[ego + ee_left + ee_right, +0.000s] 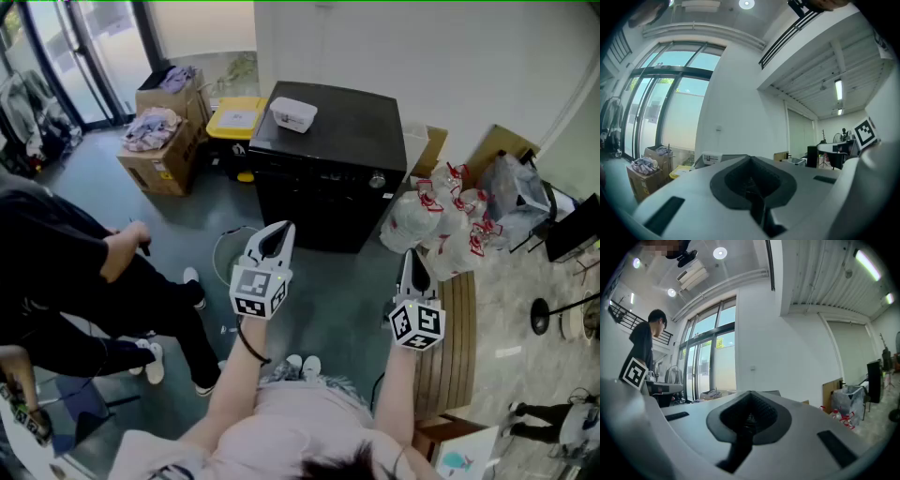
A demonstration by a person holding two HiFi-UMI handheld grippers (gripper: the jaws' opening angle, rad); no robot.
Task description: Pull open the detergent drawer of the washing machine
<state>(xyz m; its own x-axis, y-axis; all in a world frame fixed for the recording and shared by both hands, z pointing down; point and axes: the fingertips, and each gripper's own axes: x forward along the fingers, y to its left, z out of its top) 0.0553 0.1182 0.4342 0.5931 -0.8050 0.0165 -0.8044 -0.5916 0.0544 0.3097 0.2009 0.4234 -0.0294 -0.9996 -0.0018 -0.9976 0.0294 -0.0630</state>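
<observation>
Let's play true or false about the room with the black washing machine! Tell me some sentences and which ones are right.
1. A white box sits on top of the washing machine. True.
2. The left hand-held gripper is gripping the machine. False: it is shut on nothing, apart from the machine.
3. Plastic bags lie right of the machine. True.
4. The right hand-held gripper has its jaws wide open. False: they are shut.
5. The cardboard box is empty. False: clothes are piled on it.
</observation>
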